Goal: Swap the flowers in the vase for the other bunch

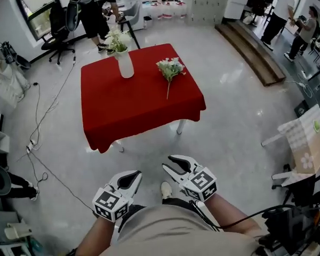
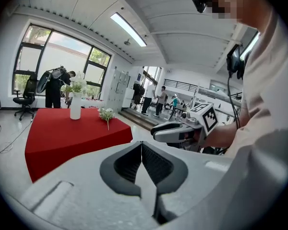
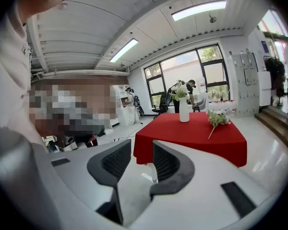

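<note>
White vase (image 1: pixel 126 64) stands upright at far left of red-clothed worktop (image 1: pixel 128 111), white flowers (image 1: pixel 118 39) in it. Second white-green bunch (image 1: pixel 170 68) lies flat to its right, apart, stem toward near edge.

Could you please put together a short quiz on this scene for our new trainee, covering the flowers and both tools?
1. True or false: the loose bunch lies on the red table, apart from the white vase.
2. The right tool is: A) shut on a stem; B) open and empty; C) shut on the vase.
3. Fill in: the left tool has its jaws ____, holding nothing.
Key: 1 true; 2 B; 3 together.
</note>
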`<move>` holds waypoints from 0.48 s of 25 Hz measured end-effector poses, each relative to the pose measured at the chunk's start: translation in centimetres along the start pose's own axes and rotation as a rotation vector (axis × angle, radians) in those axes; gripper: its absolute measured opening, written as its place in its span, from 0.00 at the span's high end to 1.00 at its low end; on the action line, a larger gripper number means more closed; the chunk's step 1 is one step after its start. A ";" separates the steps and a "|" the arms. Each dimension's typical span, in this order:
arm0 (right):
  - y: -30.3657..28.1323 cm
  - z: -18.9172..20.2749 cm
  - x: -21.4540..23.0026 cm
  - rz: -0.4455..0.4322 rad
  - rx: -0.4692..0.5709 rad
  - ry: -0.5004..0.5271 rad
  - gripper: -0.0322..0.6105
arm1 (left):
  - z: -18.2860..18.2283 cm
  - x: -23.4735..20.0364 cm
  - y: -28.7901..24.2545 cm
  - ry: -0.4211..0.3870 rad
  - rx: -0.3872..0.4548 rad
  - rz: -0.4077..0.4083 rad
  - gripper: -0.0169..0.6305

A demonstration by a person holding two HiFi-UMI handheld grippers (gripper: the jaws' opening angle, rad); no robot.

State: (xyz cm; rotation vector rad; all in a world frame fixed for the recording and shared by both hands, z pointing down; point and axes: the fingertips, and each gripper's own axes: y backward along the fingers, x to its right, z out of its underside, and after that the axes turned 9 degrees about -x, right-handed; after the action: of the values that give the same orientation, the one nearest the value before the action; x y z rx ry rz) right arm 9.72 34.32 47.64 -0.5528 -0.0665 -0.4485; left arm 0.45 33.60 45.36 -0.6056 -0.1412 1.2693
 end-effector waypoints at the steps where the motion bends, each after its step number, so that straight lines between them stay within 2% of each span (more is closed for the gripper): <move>1: 0.7 -0.3 1.0 -0.008 0.002 0.000 0.73 | -1.0 0.5 -0.6 0.005 0.007 -0.012 0.96; 5: -0.1 -1.5 4.6 -0.033 0.005 -0.002 0.73 | -3.8 -0.2 -2.0 0.028 0.018 -0.056 0.96; 12: -4.9 -4.9 8.0 -0.045 0.020 -0.011 0.72 | -5.0 -5.0 -2.7 0.071 0.013 -0.072 0.96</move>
State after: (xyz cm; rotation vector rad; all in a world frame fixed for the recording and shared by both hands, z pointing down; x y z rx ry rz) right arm 14.57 24.90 47.37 -0.5345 -0.0939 -0.4885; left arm 3.33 26.82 43.67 -0.6288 -0.0950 1.1763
